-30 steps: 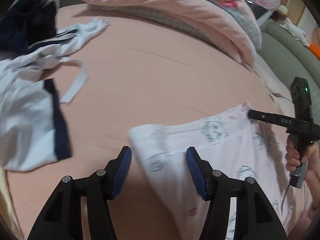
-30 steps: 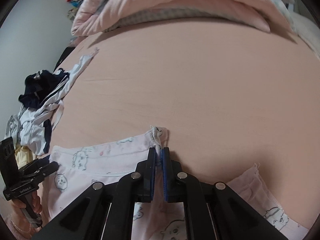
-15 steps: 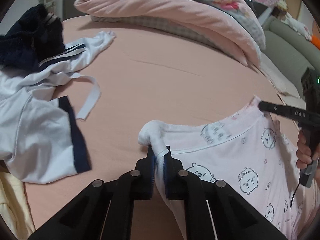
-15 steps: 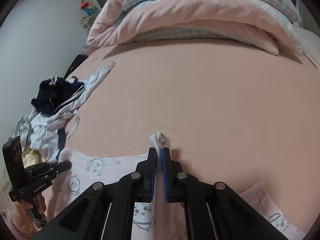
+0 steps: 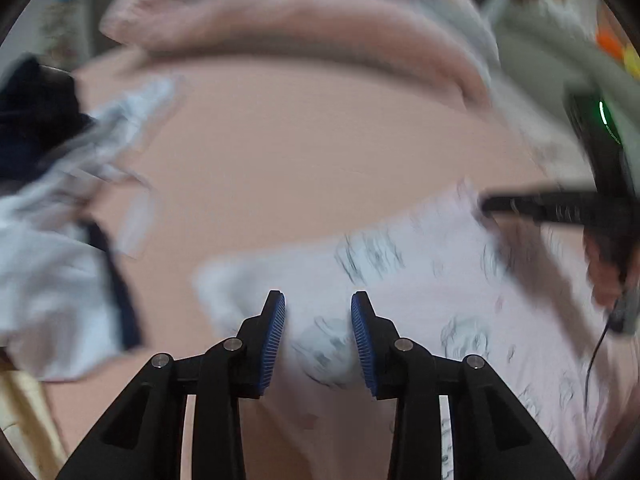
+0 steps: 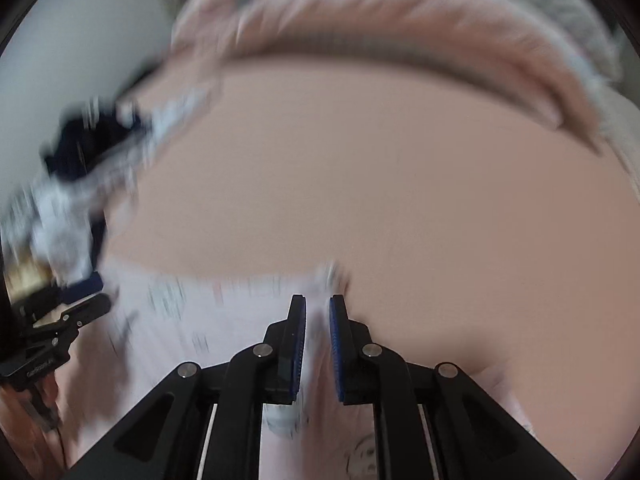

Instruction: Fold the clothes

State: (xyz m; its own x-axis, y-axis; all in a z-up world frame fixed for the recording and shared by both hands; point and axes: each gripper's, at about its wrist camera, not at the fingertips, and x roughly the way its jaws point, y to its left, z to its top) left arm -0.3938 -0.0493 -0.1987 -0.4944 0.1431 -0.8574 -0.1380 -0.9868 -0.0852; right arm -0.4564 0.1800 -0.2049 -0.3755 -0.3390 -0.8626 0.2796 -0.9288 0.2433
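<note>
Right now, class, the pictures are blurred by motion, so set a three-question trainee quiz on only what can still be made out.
1. True or false: the left tongs are clamped shut on the pink printed garment.
2. Which lies toward the left of the bed: A) white and navy clothes, B) a folded towel stack, C) shoes?
3. Fill in: piled at the bed's far end is a pink ____.

Key: 1 false, they stand open; 2 A; 3 duvet.

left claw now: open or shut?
Open. In the left wrist view the left claw shows a clear gap between its blue pads, with a bunched bit of the pink printed garment lying between them, not pinched.
</note>
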